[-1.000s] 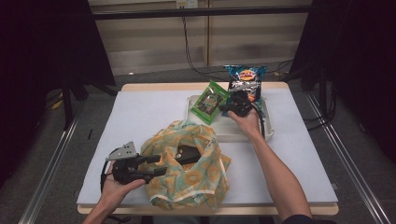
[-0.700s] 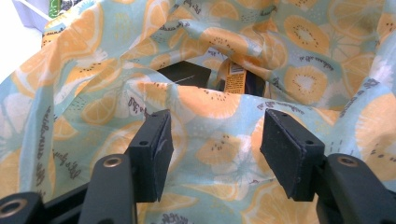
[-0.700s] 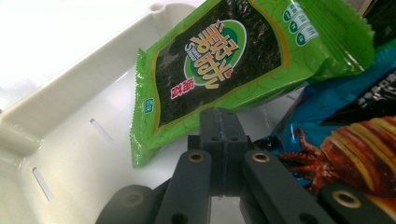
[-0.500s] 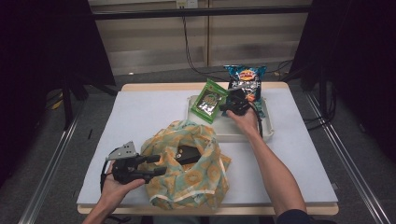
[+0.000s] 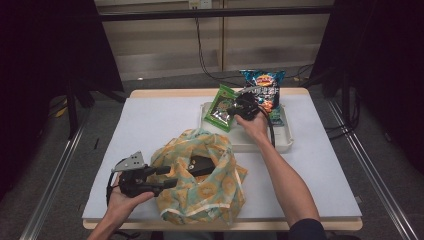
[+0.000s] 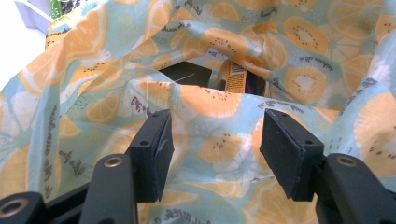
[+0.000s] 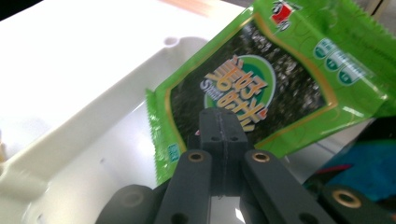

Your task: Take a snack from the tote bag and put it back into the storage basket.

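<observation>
- My right tongs (image 7: 223, 140): jaws pressed together on the lower edge of the green seaweed packet (image 7: 261, 88), lifted above the white tray (image 5: 280, 142).
- My left tongs (image 6: 215, 154): jaws apart, apparently hooked in the rim of the citrus-print fabric bag (image 5: 200, 185), keeping its mouth wide.
- Bag contents: a dark box, possibly more; hard to tell.
- Left to do: packet into bag; blue crisp bag (image 5: 263, 87) waits at the tray.
- Desk (image 5: 150, 120): white sheet; dim room, dark surroundings.

High view overlooks table (image 5: 150, 130); tool views seemingly close-up.
</observation>
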`<state>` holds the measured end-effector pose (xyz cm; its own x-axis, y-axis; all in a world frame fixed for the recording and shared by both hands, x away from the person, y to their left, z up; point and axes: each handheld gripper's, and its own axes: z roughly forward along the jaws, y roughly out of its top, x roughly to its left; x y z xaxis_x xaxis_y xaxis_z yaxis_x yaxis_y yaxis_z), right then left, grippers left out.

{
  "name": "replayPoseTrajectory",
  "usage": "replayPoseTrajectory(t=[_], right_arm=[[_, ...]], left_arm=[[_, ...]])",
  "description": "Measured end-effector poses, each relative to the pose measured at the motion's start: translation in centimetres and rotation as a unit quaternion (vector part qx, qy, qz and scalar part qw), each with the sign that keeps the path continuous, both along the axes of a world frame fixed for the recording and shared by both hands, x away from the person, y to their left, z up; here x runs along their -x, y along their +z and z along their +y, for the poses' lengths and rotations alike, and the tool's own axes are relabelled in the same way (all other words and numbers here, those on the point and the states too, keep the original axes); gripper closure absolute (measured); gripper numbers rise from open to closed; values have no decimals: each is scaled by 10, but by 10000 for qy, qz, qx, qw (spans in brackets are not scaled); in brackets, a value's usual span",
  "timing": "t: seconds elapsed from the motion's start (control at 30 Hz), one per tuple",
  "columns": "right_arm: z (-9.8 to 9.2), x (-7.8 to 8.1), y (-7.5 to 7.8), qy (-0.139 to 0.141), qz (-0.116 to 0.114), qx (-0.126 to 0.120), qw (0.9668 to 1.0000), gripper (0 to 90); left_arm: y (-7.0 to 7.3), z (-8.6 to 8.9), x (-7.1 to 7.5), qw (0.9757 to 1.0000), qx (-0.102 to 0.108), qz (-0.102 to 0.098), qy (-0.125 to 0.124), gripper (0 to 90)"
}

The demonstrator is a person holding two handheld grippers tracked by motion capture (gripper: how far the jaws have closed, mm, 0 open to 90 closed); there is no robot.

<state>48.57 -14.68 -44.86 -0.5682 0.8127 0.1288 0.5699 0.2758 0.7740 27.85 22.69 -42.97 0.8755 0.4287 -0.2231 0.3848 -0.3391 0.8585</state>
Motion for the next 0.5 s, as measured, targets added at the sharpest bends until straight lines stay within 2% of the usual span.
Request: replayPoseTrajectory(t=[0.13, 0.2, 0.27, 0.3, 0.4, 0.43, 0.5], right_arm=[[-3, 9, 1, 184, 96, -15, 9998, 900], [-2, 15, 2, 372, 152, -18, 9992, 900], [1, 20, 1, 519, 155, 76, 9985, 900], [2, 22, 1, 505, 156, 186, 9984, 900], [2, 23, -2, 619, 275, 192, 9975, 900], [2, 23, -3, 665, 283, 270, 9970, 900], [4, 23, -4, 774, 359, 195, 9962, 900]], left_arm=[[2, 0, 1, 10000, 16, -33, 16, 436], [2, -1, 1, 10000, 26, -29, 15, 436], [2, -2, 1, 10000, -1, -26, 10, 437], [1, -3, 1, 10000, -12, -18, 14, 437], [1, -3, 0, 10000, -39, -20, -15, 439], [1, -3, 0, 10000, -35, -23, -29, 440], [1, -3, 0, 10000, -17, -2, -26, 443]])
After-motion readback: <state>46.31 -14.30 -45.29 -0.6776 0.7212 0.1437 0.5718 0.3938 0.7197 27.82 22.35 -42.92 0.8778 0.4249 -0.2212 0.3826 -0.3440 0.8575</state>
